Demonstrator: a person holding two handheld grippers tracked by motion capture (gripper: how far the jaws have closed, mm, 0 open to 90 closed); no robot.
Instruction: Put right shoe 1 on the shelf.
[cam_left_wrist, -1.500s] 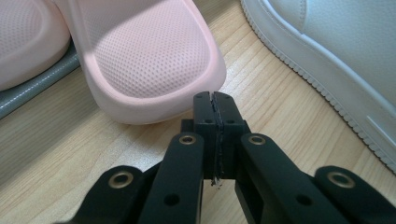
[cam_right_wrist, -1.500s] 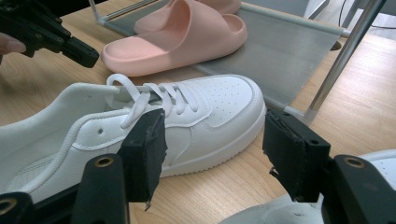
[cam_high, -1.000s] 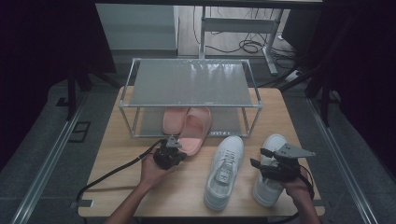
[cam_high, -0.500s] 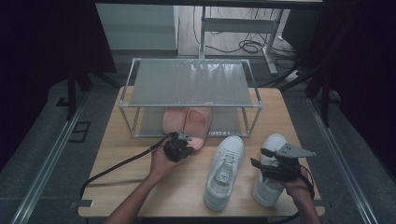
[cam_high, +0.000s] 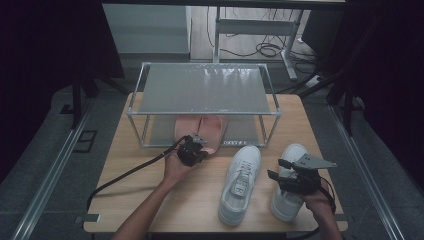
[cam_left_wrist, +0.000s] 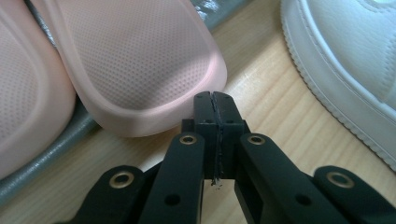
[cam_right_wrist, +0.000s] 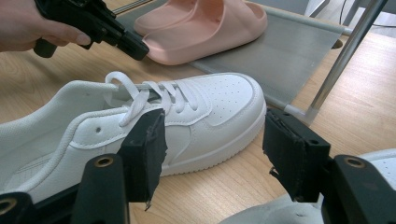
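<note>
A pair of pink slippers (cam_high: 200, 127) lies on the lower shelf of a metal rack (cam_high: 202, 113), heels sticking out toward me. My left gripper (cam_high: 201, 143) is shut with nothing in it. Its closed tips (cam_left_wrist: 215, 100) rest at the heel rim of the right-hand slipper (cam_left_wrist: 140, 60), touching or nearly touching it. Two white sneakers stand on the table: one (cam_high: 241, 182) in the middle, one (cam_high: 290, 200) at the right. My right gripper (cam_high: 276, 169) hovers open above the right sneaker. Between its pads (cam_right_wrist: 144, 144) the middle sneaker (cam_right_wrist: 187, 116) shows farther off, untouched.
The rack's frosted top shelf (cam_high: 205, 87) covers the toes of the slippers. Its upright post (cam_right_wrist: 343, 56) stands close to the sneaker's toe. Bare wood (cam_high: 130, 150) lies left of my left hand. A black cable (cam_high: 125, 175) trails off to the table's left front.
My left gripper has moved forward and a little right, up to the heel of the pink slipper, staying shut. The right gripper has not moved.
</note>
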